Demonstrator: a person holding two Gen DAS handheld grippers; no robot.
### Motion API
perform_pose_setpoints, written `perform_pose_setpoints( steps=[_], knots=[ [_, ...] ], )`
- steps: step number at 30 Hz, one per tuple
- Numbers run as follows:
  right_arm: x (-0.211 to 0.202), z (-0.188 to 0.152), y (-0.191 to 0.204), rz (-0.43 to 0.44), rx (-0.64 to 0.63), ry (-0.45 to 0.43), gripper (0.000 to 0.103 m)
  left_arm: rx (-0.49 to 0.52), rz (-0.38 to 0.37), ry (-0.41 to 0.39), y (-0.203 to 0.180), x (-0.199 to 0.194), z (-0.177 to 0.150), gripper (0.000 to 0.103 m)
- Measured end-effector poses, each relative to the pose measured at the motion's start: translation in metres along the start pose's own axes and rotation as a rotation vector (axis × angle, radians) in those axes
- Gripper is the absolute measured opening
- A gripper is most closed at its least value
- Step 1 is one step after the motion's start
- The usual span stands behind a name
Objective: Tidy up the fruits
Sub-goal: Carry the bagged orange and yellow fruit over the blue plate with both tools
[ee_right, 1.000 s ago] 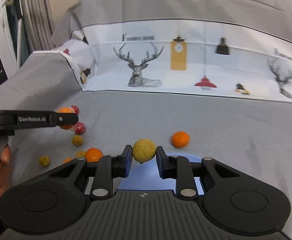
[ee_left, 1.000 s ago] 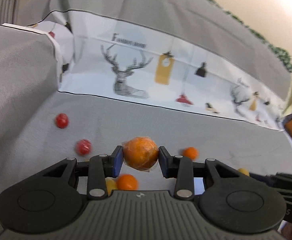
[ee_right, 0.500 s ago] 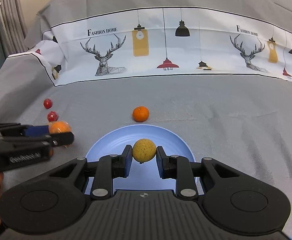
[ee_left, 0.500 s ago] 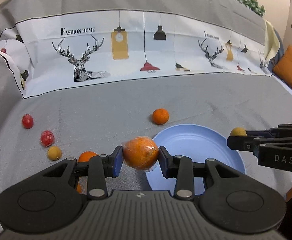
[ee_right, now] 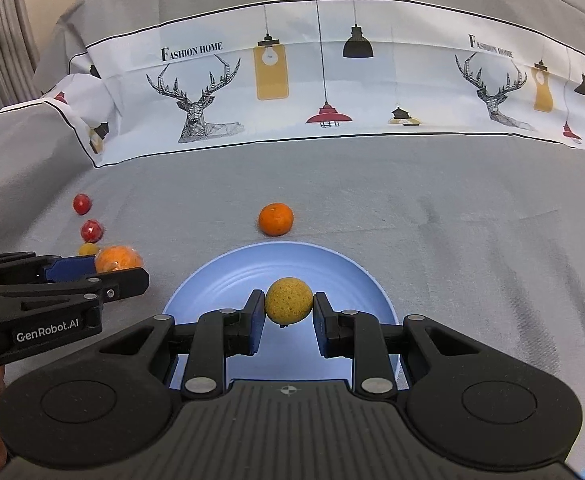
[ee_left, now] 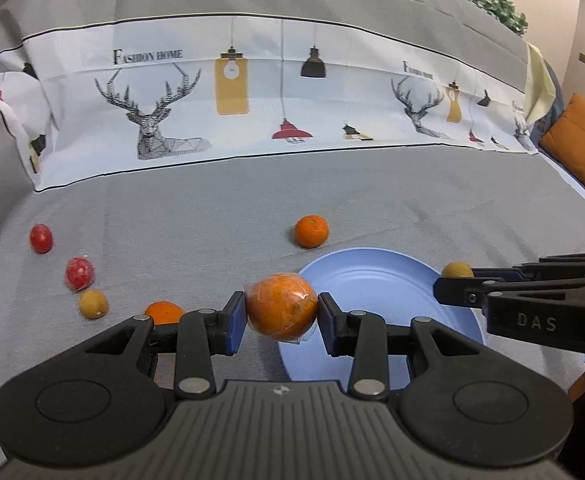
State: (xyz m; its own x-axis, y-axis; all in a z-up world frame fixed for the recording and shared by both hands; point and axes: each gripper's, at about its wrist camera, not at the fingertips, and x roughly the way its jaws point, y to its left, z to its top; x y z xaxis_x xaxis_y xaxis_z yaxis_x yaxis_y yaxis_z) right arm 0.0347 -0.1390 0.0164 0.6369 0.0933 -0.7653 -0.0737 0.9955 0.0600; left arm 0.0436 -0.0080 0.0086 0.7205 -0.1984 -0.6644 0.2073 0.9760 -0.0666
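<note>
Two fruits are held at once: a wrapped orange [ee_left: 281,306] is pinched in the left gripper [ee_left: 281,320] beside the blue plate's [ee_left: 376,280] near-left rim, and a yellow-brown fruit [ee_right: 288,301] is clamped in the right gripper [ee_right: 288,312] above the plate's middle. Each is best lowered close to the plate before the fingers are parted, so rolling is limited. Only the left view shows a loose orange [ee_left: 163,312] behind its finger; farther off, a mandarin [ee_right: 275,219] lies just beyond the plate.
</note>
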Motion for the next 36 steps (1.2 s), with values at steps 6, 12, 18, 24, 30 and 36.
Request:
perform_pose_setpoints(
  steps=[6,12,18,24,30,36],
  knots=[
    [0.002,0.000,-0.002,-0.015,0.014,0.008,0.027,0.037,-0.047,0.004,-0.010,0.003,-0.003,0.042],
    [0.003,-0.001,-0.002,-0.024,0.015,0.015,0.027,0.076,-0.077,0.035,-0.019,0.010,-0.008,0.042],
    [0.005,-0.001,-0.001,-0.023,0.009,0.022,0.027,0.111,-0.084,0.044,-0.027,0.014,-0.012,0.042],
    [0.005,-0.002,-0.002,-0.021,0.006,0.028,0.027,0.114,-0.083,0.045,-0.028,0.015,-0.014,0.042],
    [0.006,-0.001,-0.002,-0.025,0.003,0.032,0.027,0.118,-0.086,0.045,-0.029,0.015,-0.014,0.042],
    [0.007,-0.002,-0.001,-0.028,-0.001,0.035,0.027,0.119,-0.088,0.043,-0.030,0.015,-0.014,0.042]
  ],
)
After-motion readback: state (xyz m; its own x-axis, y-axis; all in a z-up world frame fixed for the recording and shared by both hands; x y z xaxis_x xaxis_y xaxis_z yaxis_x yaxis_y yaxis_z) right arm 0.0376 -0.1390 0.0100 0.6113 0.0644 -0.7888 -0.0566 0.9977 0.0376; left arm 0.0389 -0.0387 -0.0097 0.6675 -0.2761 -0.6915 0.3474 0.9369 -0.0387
